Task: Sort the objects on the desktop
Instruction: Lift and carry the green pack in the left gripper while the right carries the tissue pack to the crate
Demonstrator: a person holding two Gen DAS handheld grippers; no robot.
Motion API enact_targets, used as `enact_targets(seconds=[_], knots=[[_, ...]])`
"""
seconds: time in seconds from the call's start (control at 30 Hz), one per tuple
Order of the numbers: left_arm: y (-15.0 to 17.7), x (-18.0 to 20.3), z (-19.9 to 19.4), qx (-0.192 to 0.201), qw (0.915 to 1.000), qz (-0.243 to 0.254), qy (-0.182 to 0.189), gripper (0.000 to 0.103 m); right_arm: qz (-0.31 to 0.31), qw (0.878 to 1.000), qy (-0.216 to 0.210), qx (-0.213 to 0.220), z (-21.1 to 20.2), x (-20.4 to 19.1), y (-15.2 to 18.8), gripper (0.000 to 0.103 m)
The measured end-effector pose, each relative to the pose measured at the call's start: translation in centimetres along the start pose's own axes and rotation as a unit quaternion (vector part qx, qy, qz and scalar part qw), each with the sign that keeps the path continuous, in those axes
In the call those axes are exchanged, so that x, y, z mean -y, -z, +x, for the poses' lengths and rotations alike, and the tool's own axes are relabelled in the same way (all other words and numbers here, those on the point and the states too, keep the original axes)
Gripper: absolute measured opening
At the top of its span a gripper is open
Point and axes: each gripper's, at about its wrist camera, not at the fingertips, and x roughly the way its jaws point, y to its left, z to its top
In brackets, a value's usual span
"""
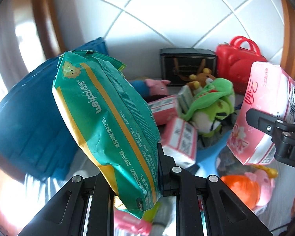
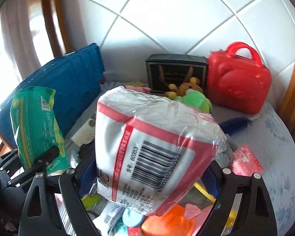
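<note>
While both tools are loaded, the sorting step in hand appears to be the transfer of two packs to a container. The left tool is clenched on the green wipes pack, which stands between its fingers with the long axis running up and away from the tool, tilted toward its left. The right tool is clenched on the pink tissue pack, barcode face toward the camera, long axis likewise rising ahead of the tool. Both packs are lifted above the clutter on the table. The governing relation is the blue storage box: it lies ahead and to the left of the left tool, just beside the green pack, and further left of the right tool, so the left hand is judged nearer. Both tools point forward toward the tiled wall, held roughly level and near each other, the left one leftward of the right. Ahead of both lie a green frog plush, a black box and a red case. Whether the blue box opening faces the tools cannot be told.
</note>
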Motion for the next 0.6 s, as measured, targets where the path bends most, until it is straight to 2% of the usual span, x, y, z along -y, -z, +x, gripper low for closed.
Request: enact_targets(seconds=[0.13,0.27,0.4,0.6], knots=[[0.8,-1.9,-1.9,0.007,0.9997,-0.005,-0.022,0.019,-0.017,1.000,-0.023,0.010,-1.1,-2.5,0.1,0.090],[1.2,-4.2,-4.0,0.024,0.9993,-0.008,-0.028,0.019,-0.029,0.999,-0.033,0.023,-2.6,-5.6,-0.1,0.090],[1.5,-7.2,-5.8,0.046,0.9986,-0.009,-0.024,0.019,-0.038,0.998,-0.027,0.048,-4.4,-8.9,-0.5,0.090],[0.8,-12.9,-9.0,0.104,0.9945,0.011,-0.002,0.020,-0.023,0.995,-0.002,0.092,-7.2,-14.9,-0.8,0.090]])
